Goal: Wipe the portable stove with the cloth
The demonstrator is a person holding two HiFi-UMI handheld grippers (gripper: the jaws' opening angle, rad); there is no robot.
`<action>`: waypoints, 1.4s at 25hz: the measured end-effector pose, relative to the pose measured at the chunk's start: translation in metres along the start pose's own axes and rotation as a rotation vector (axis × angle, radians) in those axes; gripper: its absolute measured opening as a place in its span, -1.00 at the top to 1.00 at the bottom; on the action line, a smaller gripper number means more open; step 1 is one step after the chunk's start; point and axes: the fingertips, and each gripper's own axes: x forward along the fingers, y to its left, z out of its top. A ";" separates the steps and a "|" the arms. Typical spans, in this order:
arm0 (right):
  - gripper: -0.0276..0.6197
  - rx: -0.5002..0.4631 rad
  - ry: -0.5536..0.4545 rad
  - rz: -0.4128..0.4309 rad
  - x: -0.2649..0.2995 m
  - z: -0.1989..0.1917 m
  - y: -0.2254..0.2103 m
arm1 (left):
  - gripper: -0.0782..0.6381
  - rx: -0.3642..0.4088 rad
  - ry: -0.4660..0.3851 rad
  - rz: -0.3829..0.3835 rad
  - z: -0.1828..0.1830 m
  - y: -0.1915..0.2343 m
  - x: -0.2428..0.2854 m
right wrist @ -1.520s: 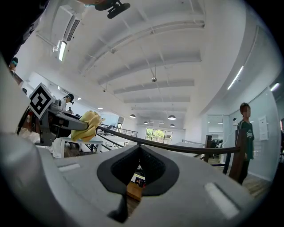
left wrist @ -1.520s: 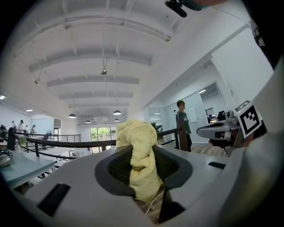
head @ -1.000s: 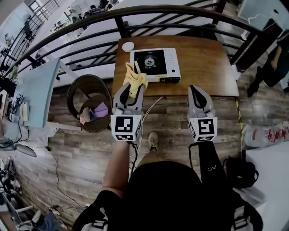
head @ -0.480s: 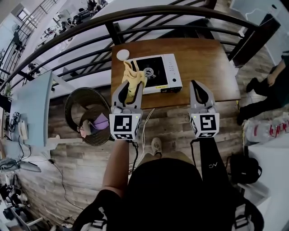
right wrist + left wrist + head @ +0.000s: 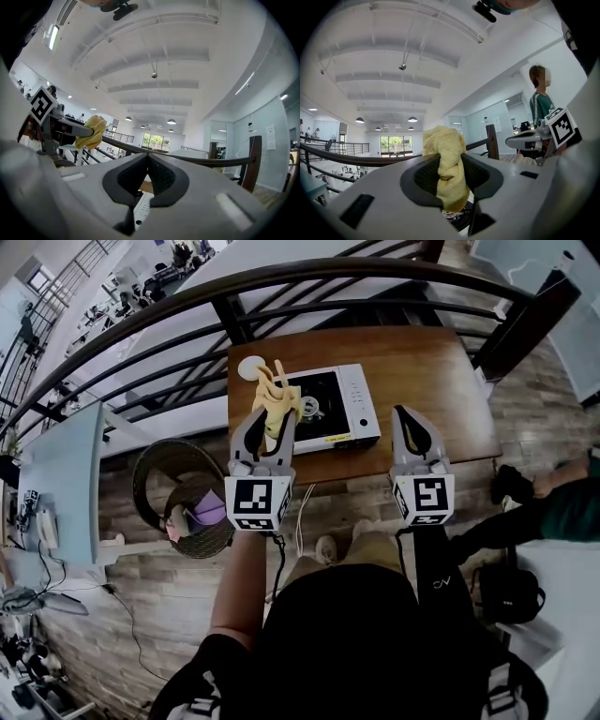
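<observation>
- The yellow cloth [image 5: 274, 399] is clamped in the left gripper [image 5: 270, 427], held up over the portable stove [image 5: 342, 404].
- The stove is parked on the left half of the tabletop [image 5: 427, 362], toward its front edge.
- The right gripper [image 5: 406, 418] is pinched together on nothing.
- Wiping looks not yet started.
- The stove's left end is hidden by the cloth, and any grime can't be made out.

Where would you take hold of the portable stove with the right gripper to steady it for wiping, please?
Probably its right end, by the control panel, coming in from the right. The portable stove lies flat and low on the table, the cloth in the left gripper is toward its left side, and the right gripper, shut and empty, must open first.
</observation>
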 end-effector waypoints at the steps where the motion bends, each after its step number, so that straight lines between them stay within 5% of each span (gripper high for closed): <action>1: 0.91 0.002 0.002 0.001 0.005 -0.003 -0.002 | 0.43 -0.001 0.002 -0.001 -0.002 0.000 0.005; 21: 0.91 0.027 -0.027 0.169 0.185 -0.035 -0.122 | 0.43 -0.014 0.051 0.148 -0.016 0.018 0.189; 35: 0.90 0.051 -0.034 0.235 0.221 -0.051 -0.154 | 0.43 -0.004 0.081 0.189 -0.022 0.006 0.230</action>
